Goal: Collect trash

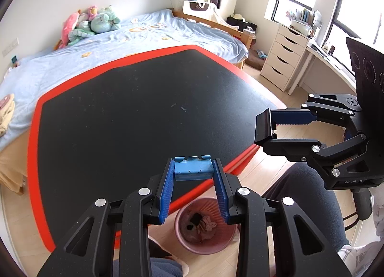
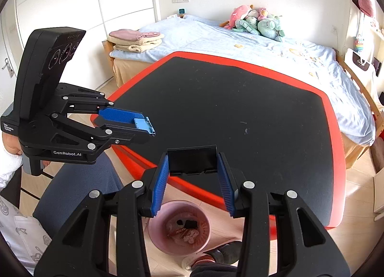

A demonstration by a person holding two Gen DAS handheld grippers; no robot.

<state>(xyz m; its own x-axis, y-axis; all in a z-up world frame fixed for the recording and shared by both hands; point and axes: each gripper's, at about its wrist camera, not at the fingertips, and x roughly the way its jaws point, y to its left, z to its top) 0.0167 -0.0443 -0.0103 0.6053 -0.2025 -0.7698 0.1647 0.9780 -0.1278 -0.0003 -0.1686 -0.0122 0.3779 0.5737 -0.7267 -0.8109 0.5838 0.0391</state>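
1. Two grippers are in view. The left gripper is clamped on one blue block; the right gripper is clamped on one black block.
2. The blue block is a small, squat rectangle of light blue plastic with notched tabs along its far edge, pinched across its width between the blue ribbed pads. In the right wrist view it shows as a pale blue piece at the tips of the left gripper.
3. The black block is a flat, dark, glossy rectangle with small clips on its near edge, spanning the gap between the right gripper's pads. In the left wrist view it appears edge-on as a black slab at the tips of the right gripper.
4. One pink bin stands on the wooden floor just beside the table, below both grippers. It holds several scraps: at least one dark piece and a few pale and brownish wrappers; I cannot count them exactly. The right wrist view shows the same bin under the right gripper.
5. One table, black-topped with a red rim, carries only faint scuff marks.
6. One bed with a light blue cover lies behind the table, with one heap of plush toys and one stack of folded towels.
7. One white drawer unit stands by the window.
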